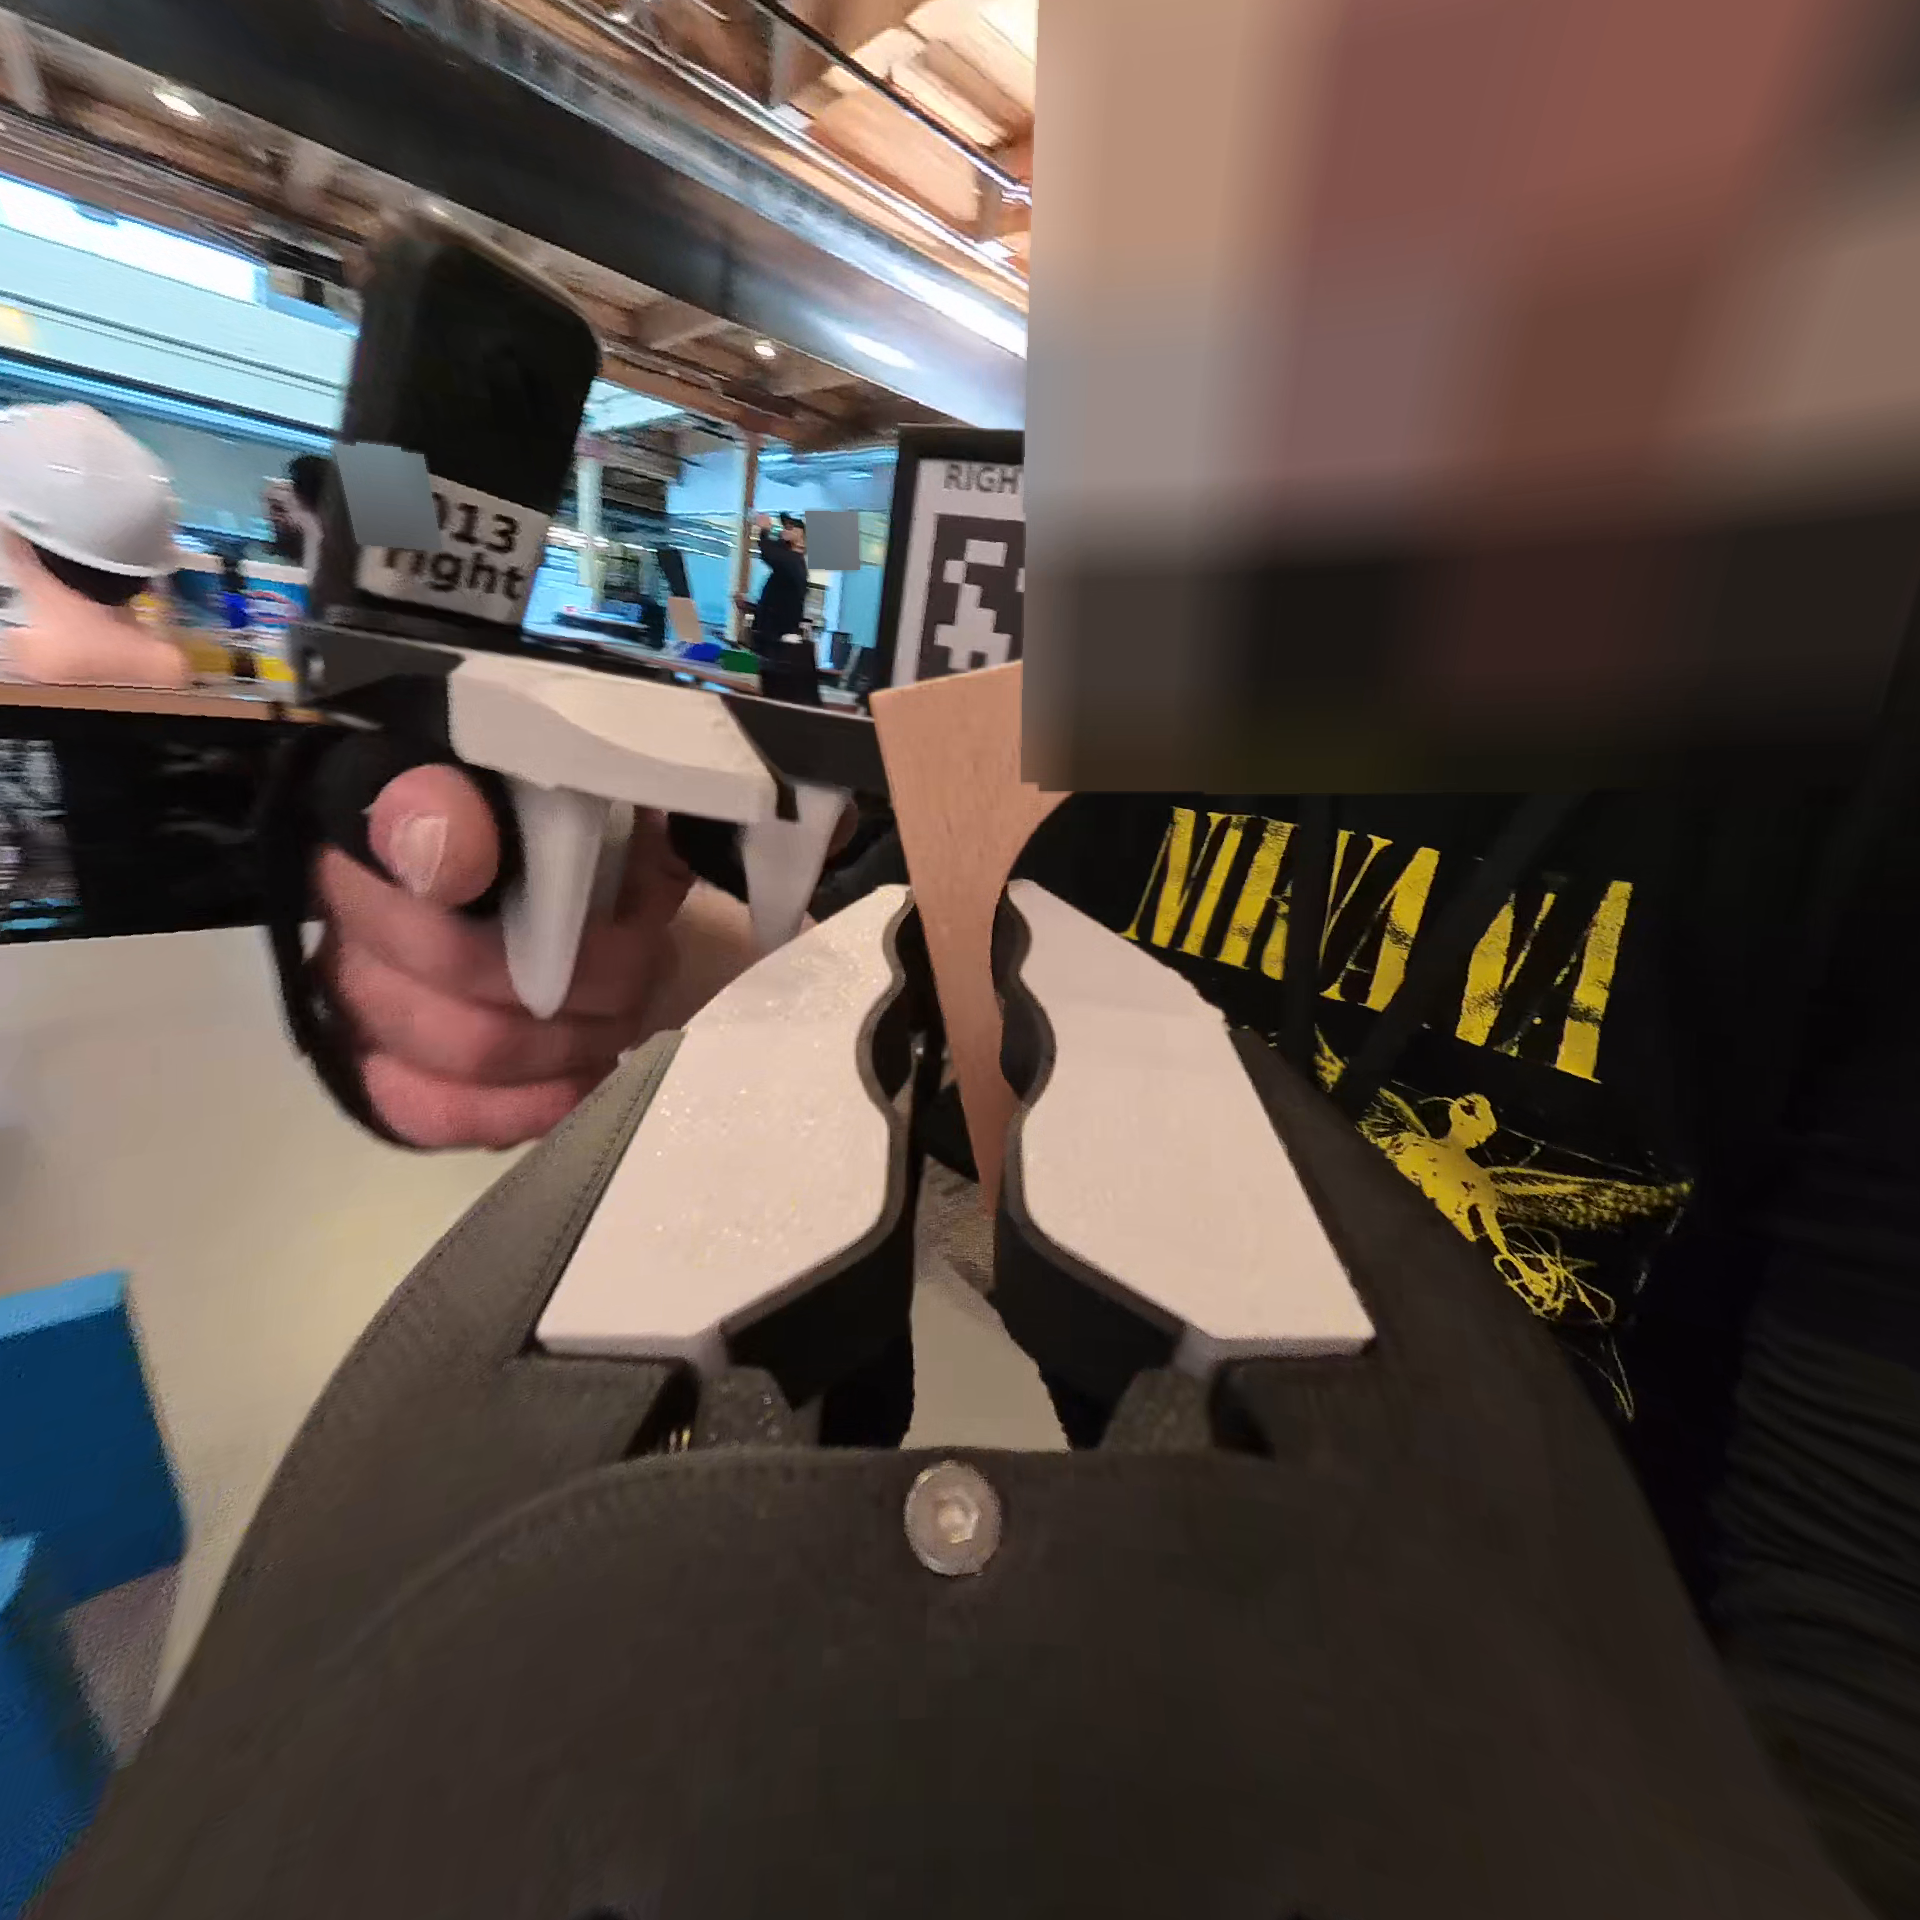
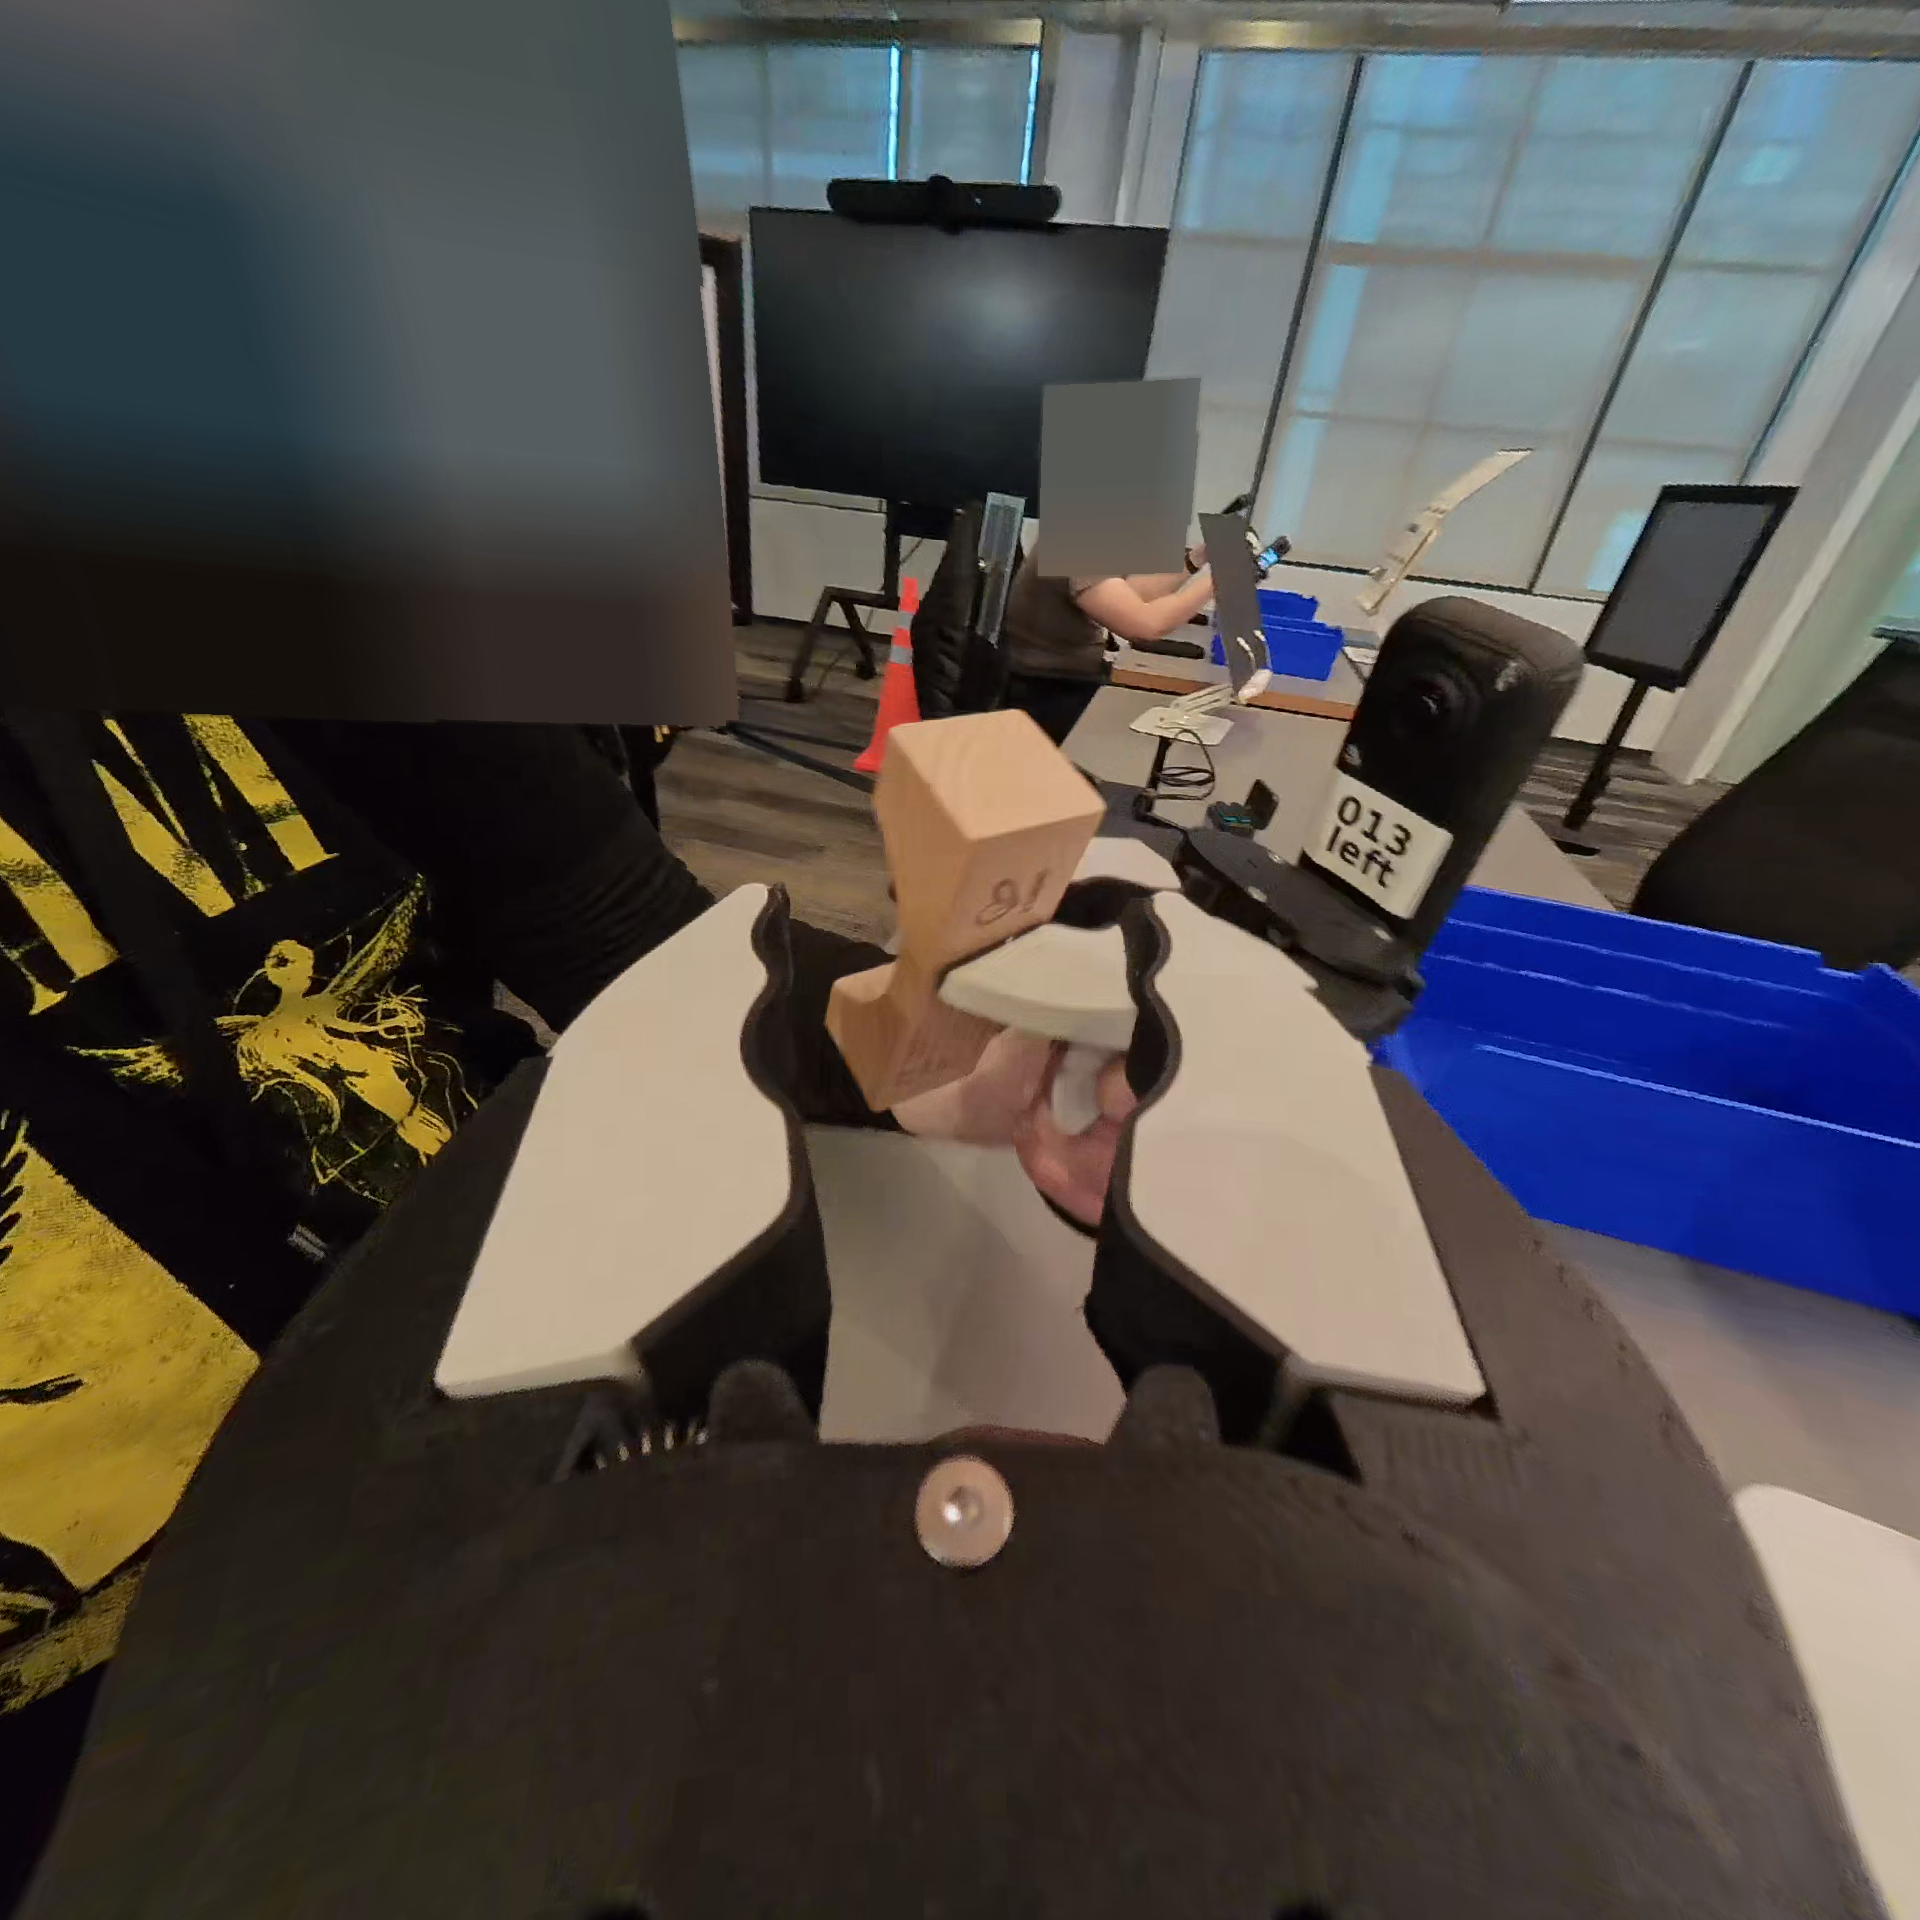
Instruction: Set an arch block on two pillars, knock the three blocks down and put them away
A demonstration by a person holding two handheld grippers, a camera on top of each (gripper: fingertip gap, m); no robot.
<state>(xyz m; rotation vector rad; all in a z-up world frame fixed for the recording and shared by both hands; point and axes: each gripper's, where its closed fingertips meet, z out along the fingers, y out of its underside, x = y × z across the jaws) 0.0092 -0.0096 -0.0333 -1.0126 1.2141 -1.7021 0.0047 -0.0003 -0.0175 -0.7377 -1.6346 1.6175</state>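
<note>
My left gripper (image 1: 958, 914) is shut on a light wooden block (image 1: 956, 790) and holds it up in the air, clear of the table. In the right wrist view the same block (image 2: 977, 821) shows a curved cut-out like an arch and is pinched by the left gripper's white fingers (image 2: 1029, 997). My right gripper (image 2: 956, 914) is open and empty, facing that block from close by without touching it. No other blocks are in view.
A blue bin (image 2: 1662, 1091) stands on the pale table (image 2: 956, 1278) to the right; it also shows in the left wrist view (image 1: 73, 1455). The person's black shirt (image 1: 1403, 1039) is close behind the block. A hand (image 1: 436, 997) grips the right gripper's handle. The tips of both grippers are at nearly the same place.
</note>
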